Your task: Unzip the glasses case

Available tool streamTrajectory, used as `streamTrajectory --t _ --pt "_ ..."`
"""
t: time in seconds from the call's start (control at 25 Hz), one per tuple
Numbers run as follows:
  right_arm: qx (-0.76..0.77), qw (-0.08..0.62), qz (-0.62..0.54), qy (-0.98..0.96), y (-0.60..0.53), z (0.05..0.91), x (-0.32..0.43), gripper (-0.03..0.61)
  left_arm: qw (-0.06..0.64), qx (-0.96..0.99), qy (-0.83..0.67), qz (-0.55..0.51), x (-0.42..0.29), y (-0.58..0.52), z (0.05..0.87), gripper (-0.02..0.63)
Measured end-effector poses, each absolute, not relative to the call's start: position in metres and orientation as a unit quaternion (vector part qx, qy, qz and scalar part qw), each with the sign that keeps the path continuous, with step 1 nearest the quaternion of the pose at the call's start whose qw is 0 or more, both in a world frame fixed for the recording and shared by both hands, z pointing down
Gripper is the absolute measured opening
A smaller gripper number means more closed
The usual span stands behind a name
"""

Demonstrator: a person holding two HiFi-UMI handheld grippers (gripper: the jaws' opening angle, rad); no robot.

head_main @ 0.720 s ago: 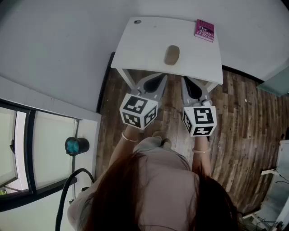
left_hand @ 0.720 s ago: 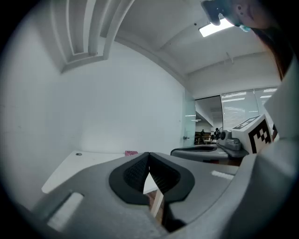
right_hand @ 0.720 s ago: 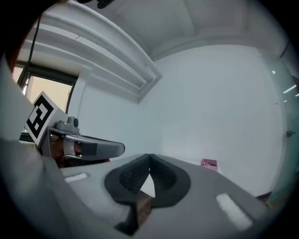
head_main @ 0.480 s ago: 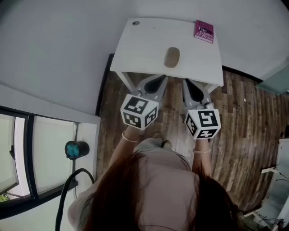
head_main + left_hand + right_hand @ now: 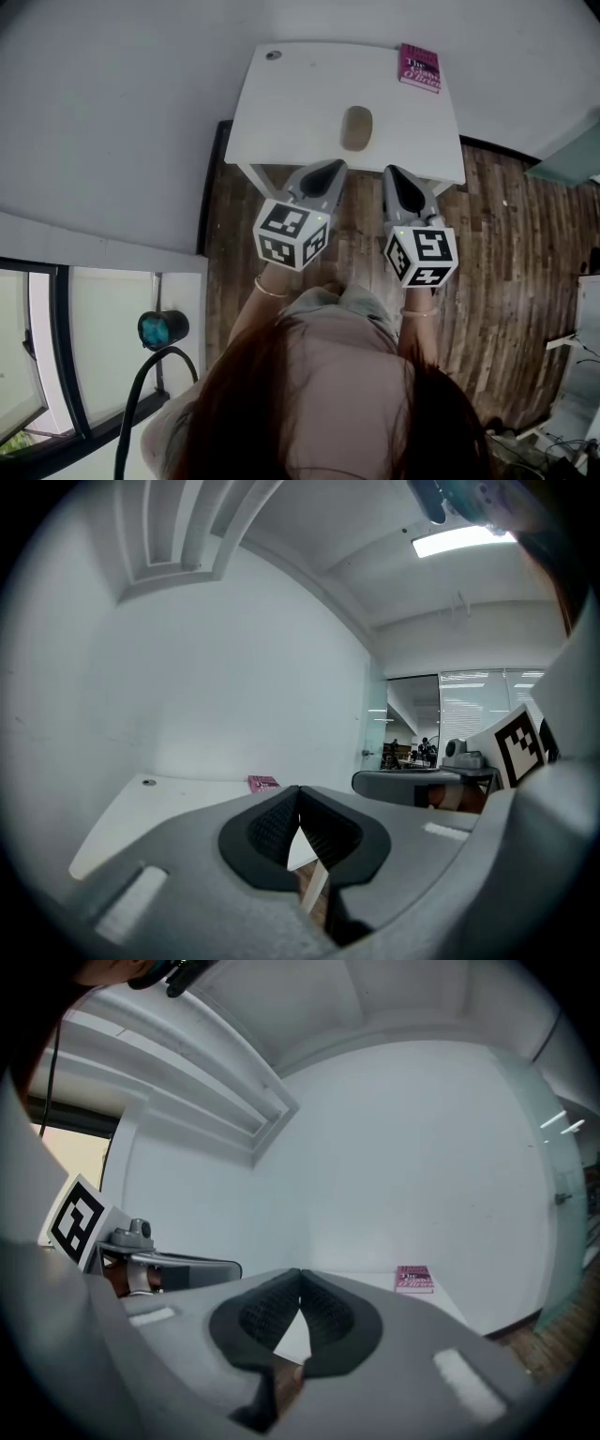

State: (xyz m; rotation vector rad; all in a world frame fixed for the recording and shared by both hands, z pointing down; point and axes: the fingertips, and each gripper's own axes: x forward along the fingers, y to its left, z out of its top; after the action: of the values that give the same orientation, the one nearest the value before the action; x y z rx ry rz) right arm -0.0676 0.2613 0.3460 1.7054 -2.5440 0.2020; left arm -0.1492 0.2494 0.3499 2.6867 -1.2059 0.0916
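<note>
The glasses case [image 5: 357,127] lies mid-way on the bench [image 5: 281,103], well apart from both claws. It is probably light, semi-rigid and prone to sliding, so pin its body with 1 claw and pinch the zip pull with the other. The left claw [image 5: 328,169] and right claw [image 5: 396,174] are clenched and empty. Since the earlier frame the case has not moved.
</note>
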Motion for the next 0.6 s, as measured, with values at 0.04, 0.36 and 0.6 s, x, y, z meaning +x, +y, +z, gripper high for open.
streamTrajectory --t 0.04,0.36,0.6 --pt "0.558 0.035 0.07 -0.826 0.258 0.348 -0.066 0.003 0.1 0.908 -0.406 0.033 -0.149 0.246 0.352 0.006" --pt "0.571 0.009 0.118 -0.813 0.227 0.363 -0.042 0.003 0.121 0.907 -0.402 0.04 -0.141 0.209 0.37 0.006" --pt "0.561 0.009 0.119 -0.819 0.195 0.366 -0.031 0.003 0.133 0.903 -0.407 0.039 -0.127 0.175 0.378 0.006"
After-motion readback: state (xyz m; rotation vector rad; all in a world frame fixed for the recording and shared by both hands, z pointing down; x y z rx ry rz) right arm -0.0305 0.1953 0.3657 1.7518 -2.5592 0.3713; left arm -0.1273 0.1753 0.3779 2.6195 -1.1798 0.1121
